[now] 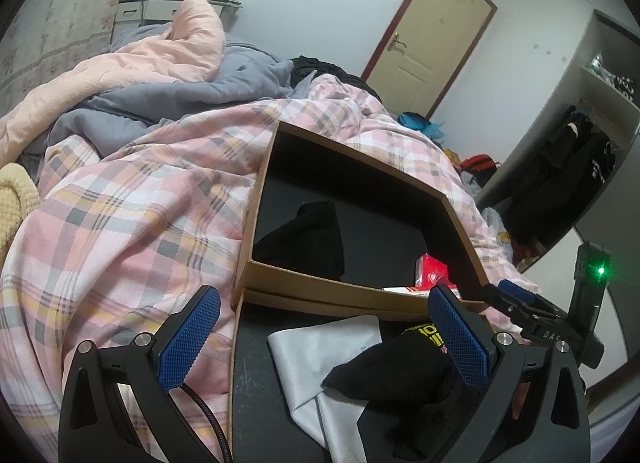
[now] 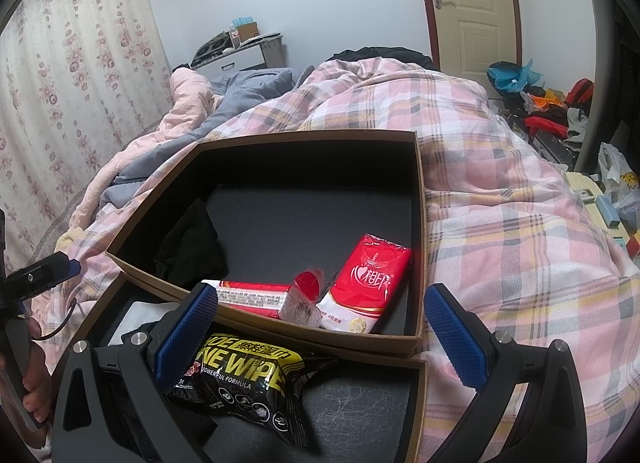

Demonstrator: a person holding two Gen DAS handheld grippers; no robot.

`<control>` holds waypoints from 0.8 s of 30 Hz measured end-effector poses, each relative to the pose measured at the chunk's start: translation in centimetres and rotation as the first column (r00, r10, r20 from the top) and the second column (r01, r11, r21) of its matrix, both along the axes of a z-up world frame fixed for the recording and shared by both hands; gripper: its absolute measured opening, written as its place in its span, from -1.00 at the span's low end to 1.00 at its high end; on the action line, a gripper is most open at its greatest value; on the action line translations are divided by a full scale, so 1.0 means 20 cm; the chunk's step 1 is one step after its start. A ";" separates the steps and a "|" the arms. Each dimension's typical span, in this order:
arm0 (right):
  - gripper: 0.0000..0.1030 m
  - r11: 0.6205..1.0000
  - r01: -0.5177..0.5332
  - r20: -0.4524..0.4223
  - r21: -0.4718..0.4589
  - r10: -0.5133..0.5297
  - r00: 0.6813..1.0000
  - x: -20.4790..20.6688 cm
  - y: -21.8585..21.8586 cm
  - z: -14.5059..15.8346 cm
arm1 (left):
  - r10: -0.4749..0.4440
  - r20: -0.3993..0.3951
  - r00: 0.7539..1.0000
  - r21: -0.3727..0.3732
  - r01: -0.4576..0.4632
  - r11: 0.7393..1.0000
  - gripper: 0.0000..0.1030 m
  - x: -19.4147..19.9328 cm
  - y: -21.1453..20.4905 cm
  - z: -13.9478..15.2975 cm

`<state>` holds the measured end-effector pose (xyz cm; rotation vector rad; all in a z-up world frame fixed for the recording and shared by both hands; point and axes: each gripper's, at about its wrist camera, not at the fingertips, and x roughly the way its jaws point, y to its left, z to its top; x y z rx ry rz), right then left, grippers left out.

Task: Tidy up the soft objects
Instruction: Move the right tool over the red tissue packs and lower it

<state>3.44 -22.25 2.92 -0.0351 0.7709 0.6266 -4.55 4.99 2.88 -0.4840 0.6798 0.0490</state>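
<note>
Closest to my left gripper (image 1: 324, 339), with its blue pads spread wide and pinching nothing, lies the near tray (image 1: 256, 383), a shallow brown cardboard tray with a dark lining that sits on the bed. Inside that tray I see a black sock (image 1: 400, 379) bunched between the pads, lying partly over a pale grey cloth (image 1: 316, 355). My right gripper (image 2: 320, 335) is spread just as wide and holds nothing; under its left pad, in the same tray, lies a black and yellow wipes pack (image 2: 244, 387).

Touching the near tray's far edge is the far box (image 2: 418, 223), deeper, also brown outside and dark inside. Against that box's near wall lie two red tissue packs, one flat tissue pack (image 2: 252, 295) and one tilted tissue pack (image 2: 370, 283), with a small clear wrapper (image 2: 306, 295) holding something red between them. By the box's left wall lies a dark folded garment (image 2: 188, 247).

Around both containers spreads the pink plaid quilt (image 1: 132, 203). Beyond the far box a grey blanket (image 1: 192, 91) and a peach comforter (image 1: 152, 55) are heaped, and well past them stand a cluttered white cabinet (image 2: 240, 51) and a cream door (image 1: 432, 31). At the left edge of the right camera's view I can see a hand (image 2: 34, 379) gripping the other handle.
</note>
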 end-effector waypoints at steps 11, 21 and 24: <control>0.99 0.972 -0.085 -0.218 -0.218 0.036 0.975 0.23 0.29 -0.04 | 0.004 0.001 1.000 -0.019 -0.004 1.000 0.99 -0.01 0.01 0.00; 0.90 0.941 -0.139 -0.381 -0.307 0.012 0.925 0.24 0.34 -0.21 | 0.006 -0.001 1.000 -0.032 -0.006 0.999 0.99 -0.01 0.02 0.00; 0.06 0.945 -0.181 -0.448 -0.274 0.041 0.893 0.21 0.31 -0.23 | 0.005 -0.003 1.000 -0.031 -0.005 0.999 1.00 -0.01 0.02 0.00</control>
